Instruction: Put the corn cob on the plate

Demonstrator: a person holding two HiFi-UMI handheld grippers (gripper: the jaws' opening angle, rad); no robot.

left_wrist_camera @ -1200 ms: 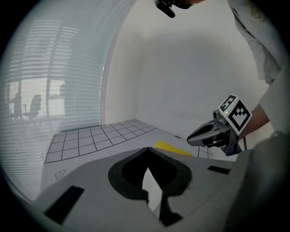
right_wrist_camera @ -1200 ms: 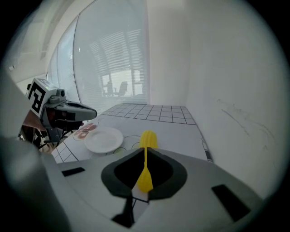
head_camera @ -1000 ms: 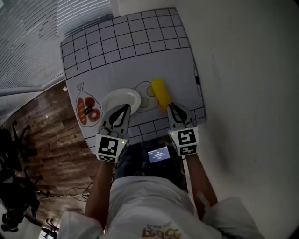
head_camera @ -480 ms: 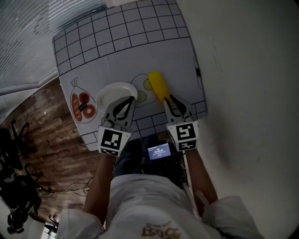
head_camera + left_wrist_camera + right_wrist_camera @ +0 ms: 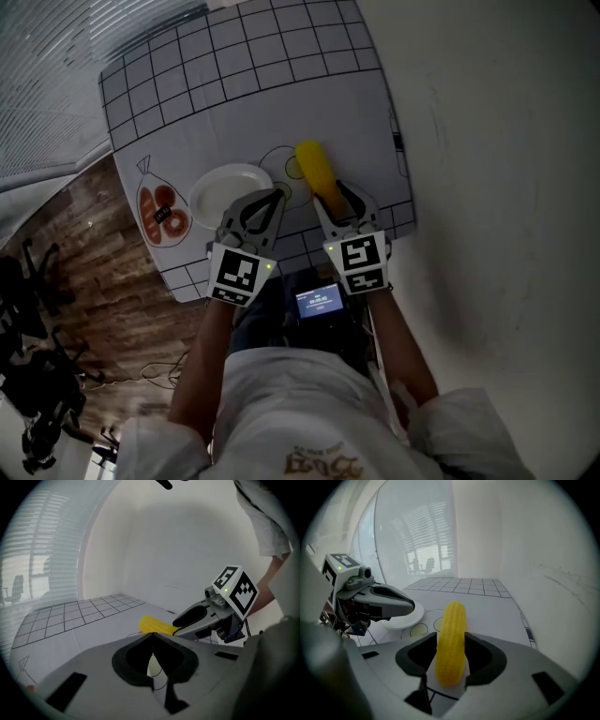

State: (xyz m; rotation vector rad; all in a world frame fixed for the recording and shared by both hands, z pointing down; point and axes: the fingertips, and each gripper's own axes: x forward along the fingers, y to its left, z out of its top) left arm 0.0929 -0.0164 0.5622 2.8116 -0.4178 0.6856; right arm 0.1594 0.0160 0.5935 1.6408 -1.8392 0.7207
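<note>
We see the corn cob (image 5: 316, 173) lying on the desk (image 5: 244, 84), its long axis running straight away from the right gripper (image 5: 339, 195), in line with the way that gripper points. Its fingers have just been opening and stand apart, with the cob's near end between them (filling most of the gap, though we judge it not yet pinched). The left gripper (image 5: 274, 197) has its fingers together on nothing, beside the plate (image 5: 211, 187), which sits just left of the cob. We reckon the right hand only needs to close, lift and carry leftward.
</note>
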